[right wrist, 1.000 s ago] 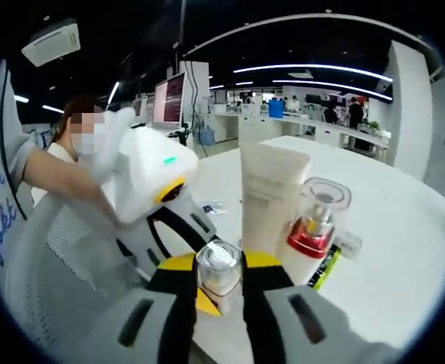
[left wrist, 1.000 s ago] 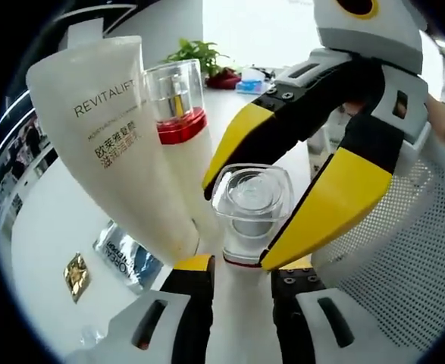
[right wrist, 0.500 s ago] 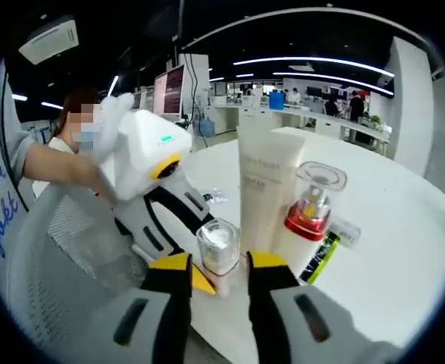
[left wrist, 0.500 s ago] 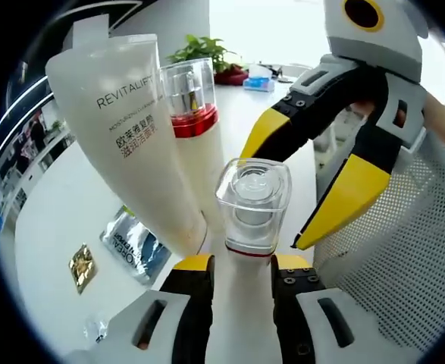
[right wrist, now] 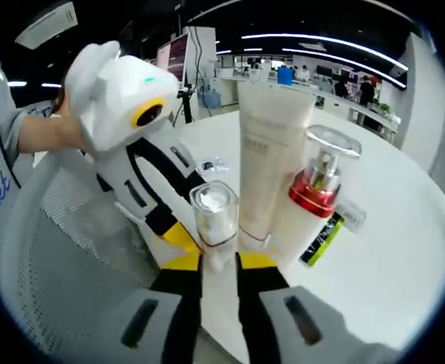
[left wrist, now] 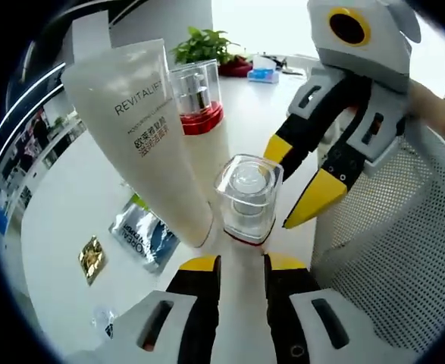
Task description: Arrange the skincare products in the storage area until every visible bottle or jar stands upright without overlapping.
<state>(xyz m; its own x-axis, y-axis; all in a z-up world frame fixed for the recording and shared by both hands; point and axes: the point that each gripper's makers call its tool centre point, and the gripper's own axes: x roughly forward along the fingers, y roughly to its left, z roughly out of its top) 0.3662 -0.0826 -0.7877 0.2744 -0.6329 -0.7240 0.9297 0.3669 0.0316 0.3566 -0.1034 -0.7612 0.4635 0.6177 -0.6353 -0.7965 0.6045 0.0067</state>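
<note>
On the white round table (left wrist: 70,205), a small clear-capped bottle with white cream inside (left wrist: 247,199) stands up next to a tall white tube (left wrist: 150,136) and a red-collared pump bottle (left wrist: 199,114), while the left gripper (left wrist: 241,265) holds it low and the right gripper (left wrist: 302,182) hangs open beside it.

Three skincare products stand upright, close together on a white table. A small bottle (left wrist: 246,199) with a clear square cap and red band stands in front. Behind it are a tall cream tube (left wrist: 146,129) printed REVITALIFT and a pump bottle (left wrist: 199,114) with a clear cap and red collar.
</note>
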